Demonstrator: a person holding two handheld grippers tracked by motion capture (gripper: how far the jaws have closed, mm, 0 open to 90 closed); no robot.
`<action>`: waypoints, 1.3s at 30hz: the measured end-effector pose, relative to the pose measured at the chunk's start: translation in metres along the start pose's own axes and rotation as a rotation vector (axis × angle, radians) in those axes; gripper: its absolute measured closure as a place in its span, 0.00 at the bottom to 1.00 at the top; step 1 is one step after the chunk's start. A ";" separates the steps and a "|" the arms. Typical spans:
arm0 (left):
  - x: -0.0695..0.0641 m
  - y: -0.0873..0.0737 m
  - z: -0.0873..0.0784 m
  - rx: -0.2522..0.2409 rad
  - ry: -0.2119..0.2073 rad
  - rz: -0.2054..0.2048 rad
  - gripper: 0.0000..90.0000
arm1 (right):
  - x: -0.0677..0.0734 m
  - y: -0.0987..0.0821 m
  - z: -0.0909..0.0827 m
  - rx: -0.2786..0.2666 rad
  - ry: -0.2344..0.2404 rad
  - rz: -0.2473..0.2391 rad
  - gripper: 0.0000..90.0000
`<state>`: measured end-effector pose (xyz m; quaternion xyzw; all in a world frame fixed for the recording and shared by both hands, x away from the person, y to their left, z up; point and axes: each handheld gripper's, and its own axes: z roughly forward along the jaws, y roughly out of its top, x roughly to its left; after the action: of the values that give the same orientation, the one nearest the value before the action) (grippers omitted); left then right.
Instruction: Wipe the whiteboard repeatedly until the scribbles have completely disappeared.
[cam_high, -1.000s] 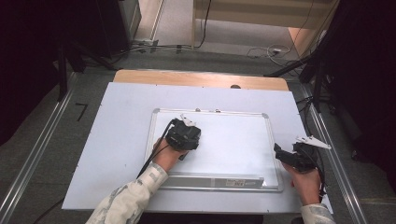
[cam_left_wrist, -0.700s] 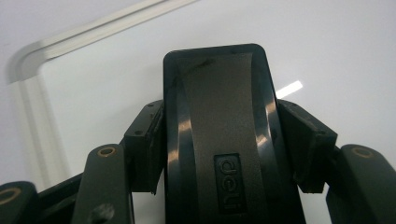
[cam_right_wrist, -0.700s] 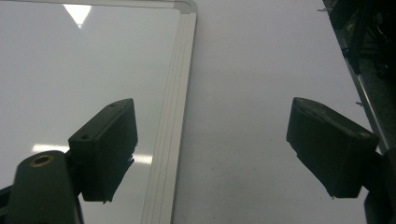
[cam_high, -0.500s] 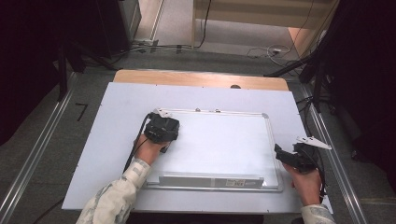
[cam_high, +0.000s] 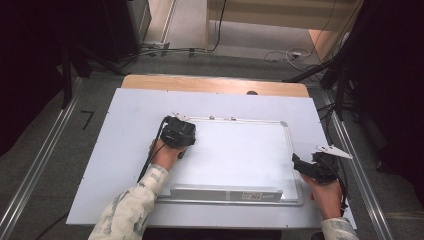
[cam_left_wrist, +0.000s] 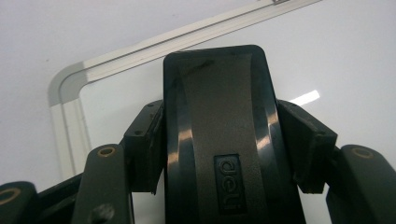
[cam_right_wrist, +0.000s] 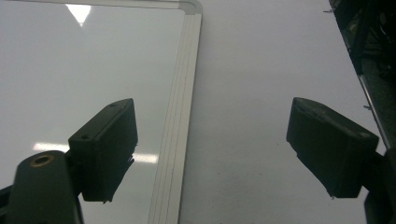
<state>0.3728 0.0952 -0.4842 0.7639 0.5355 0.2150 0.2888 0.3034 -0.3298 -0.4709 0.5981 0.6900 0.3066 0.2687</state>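
- We are holding a black whiteboard eraser (cam_left_wrist: 217, 140) in the left gripper (cam_high: 178, 134), whose jaws are clamped on its two long sides; it is sitting near the far left corner of the whiteboard (cam_high: 240, 155).
- We are judging the eraser to be light and stiff: a glossy moulded plastic shell, oblong with rounded corners, a raised band down its back and an embossed logo plate. That sheen is suggesting a slippery surface, so the straight side walls, where the pads are pressing now, are looking like the best place to take hold.
- The whiteboard under it is looking smooth, white and reflective, throwing back a ceiling light, with a ribbed pale metal frame (cam_right_wrist: 180, 140) and rounded corners; we are seeing no marks on it around the eraser.
- A metal pen tray (cam_high: 220, 192) is running along the board's near edge.
- The right gripper (cam_high: 307, 167) is hanging with its jaws well apart and nothing between them, straddling the board's right frame near the near right corner.
- The board is lying on a larger matte white sheet (cam_high: 125, 130) covering the bench, with a strip of bare wood (cam_high: 215, 85) showing at the far edge.
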 end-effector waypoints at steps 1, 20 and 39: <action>-0.002 0.001 0.001 -0.002 -0.002 0.001 0.44 | 0.000 0.000 0.000 0.000 0.000 0.000 0.17; -0.018 0.011 0.009 -0.002 -0.029 0.032 0.43 | -0.001 -0.001 0.000 0.001 0.001 0.003 0.17; 0.019 0.005 0.004 0.000 0.042 -0.029 0.43 | -0.005 -0.003 -0.002 0.004 -0.005 0.011 0.17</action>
<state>0.3849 0.1109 -0.4836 0.7516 0.5523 0.2267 0.2804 0.3009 -0.3349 -0.4715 0.6032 0.6867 0.3051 0.2675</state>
